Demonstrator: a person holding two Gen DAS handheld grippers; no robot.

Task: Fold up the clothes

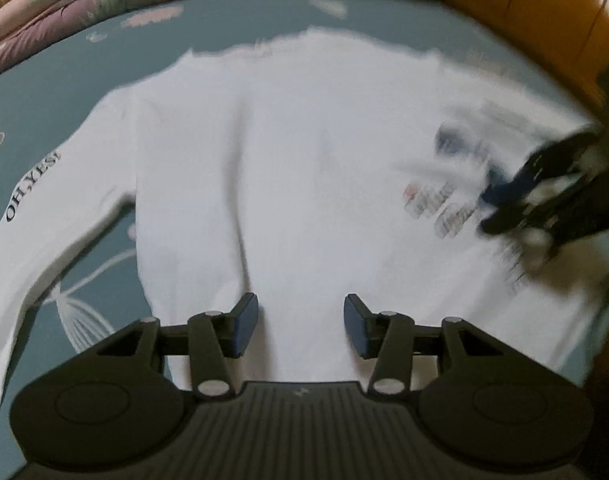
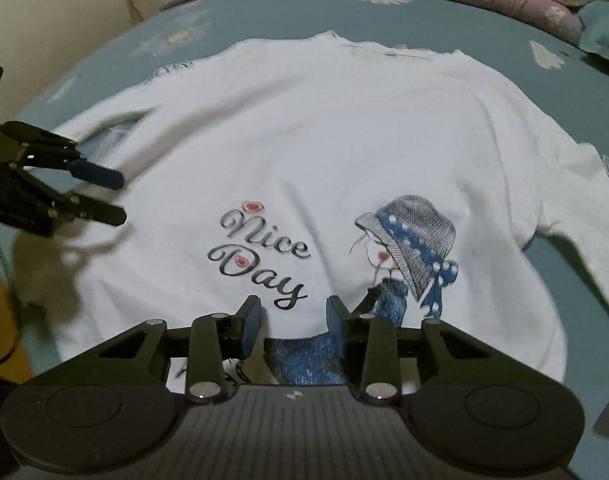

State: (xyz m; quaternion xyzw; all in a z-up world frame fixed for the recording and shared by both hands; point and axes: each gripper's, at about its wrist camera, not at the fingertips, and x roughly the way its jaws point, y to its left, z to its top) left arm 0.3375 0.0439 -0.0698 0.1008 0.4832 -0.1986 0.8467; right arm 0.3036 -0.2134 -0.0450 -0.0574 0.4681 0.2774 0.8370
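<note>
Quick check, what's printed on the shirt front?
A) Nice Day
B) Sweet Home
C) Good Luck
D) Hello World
A: the right wrist view shows "Nice Day" in script on the shirt, beside a drawing of a figure in a blue dotted hat.

Both tools share one build. The left gripper [image 1: 301, 326] has a matte black body with a ribbed centre plate, two round side discs, silver pivot screws and dark blue pads on its fingers [image 1: 246, 326]. The right gripper [image 2: 293, 326] looks identical.
</note>
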